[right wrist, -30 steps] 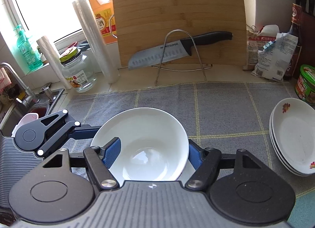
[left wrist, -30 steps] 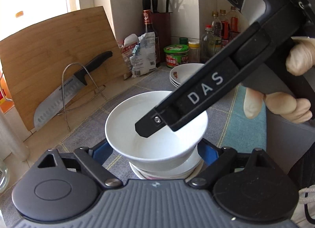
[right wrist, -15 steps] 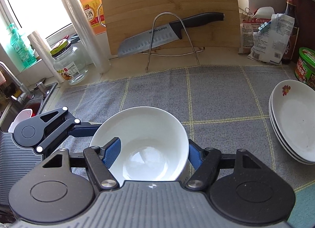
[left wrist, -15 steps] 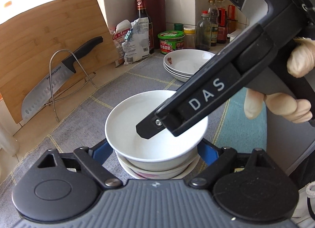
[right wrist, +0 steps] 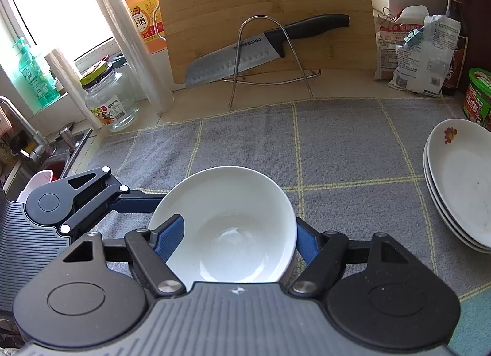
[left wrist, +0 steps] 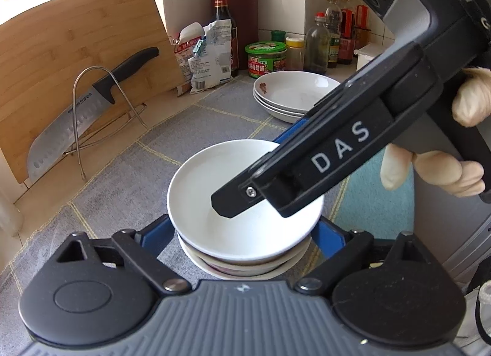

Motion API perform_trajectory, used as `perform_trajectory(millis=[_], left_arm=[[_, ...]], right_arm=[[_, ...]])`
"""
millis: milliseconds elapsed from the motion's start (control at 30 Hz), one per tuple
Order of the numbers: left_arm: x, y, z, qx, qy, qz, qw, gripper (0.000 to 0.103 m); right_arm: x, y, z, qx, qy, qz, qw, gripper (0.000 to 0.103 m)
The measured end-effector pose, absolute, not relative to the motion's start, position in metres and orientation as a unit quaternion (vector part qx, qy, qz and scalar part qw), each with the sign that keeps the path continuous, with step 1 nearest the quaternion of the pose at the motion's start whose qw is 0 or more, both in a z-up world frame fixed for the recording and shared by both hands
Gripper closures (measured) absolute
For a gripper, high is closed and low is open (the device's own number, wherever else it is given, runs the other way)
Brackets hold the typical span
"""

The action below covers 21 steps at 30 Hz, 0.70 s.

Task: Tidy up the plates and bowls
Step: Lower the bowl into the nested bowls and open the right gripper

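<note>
Two grippers meet over one white bowl point(right wrist: 227, 227) that I have nested on a short stack of bowls point(left wrist: 245, 264), near the front edge of a grey cloth mat point(right wrist: 337, 147) with pale yellow grid lines that covers most of the counter point(right wrist: 196, 110). My left gripper point(left wrist: 242, 233) has just been opening; its blue pads stand on either side of the stack, and I see a gap between the left pad and the bowl's wall, so I read it as released. My right gripper point(right wrist: 239, 239) has just been opening too: one blue finger point(right wrist: 170, 237) reaches inside the bowl, the other sits outside the rim on the right, and neither seems to press the wall, so the bowl rests freed on the stack. A gloved hand point(left wrist: 445, 168) holds that right gripper's handle. Well apart to the right, on the same mat, sits a stack of shallow plates point(right wrist: 460, 181) with a small red flower print. Behind the mat a bamboo cutting board point(right wrist: 270, 2) leans on the tiled wall, with a black-handled knife point(right wrist: 260, 48) resting across a wire stand point(right wrist: 270, 58). To the left I see two rolls of clear film point(right wrist: 132, 48), a glass jar point(right wrist: 107, 101), an orange oil jug point(right wrist: 138, 9), a bright window and the corner of a sink point(right wrist: 61, 153). On the right are crumpled packets point(right wrist: 420, 52), a green-lidded tub point(left wrist: 265, 59) and sauce bottles point(left wrist: 337, 33).
</note>
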<state>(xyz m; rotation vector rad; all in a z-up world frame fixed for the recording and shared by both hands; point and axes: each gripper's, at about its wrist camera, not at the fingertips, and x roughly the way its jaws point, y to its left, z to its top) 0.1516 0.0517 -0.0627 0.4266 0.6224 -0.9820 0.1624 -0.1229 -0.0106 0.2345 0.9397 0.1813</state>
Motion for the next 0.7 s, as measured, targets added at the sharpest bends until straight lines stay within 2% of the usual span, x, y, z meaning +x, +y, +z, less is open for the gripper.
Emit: perform_trajectory(millis=[200, 500, 700], left_arm=[[0.149, 0.063, -0.059, 0.2, 0.289, -0.457, 0.817, 0.004], [0.147, 0.083, -0.067, 0.181, 0.318, -0.447, 0.816, 0.003], [0.149, 0.083, -0.082, 0.182, 0.349, -0.438, 0.808, 0.003]], right_arm=[[0.156, -0.128, -0.006, 0.114, 0.436, 0.079, 0.889, 0.002], [0.132, -0.139, 0.003, 0.07, 0.424, 0.112, 0.896, 0.0], [0.118, -0.143, -0.008, 0.022, 0.45, 0.147, 0.881, 0.0]])
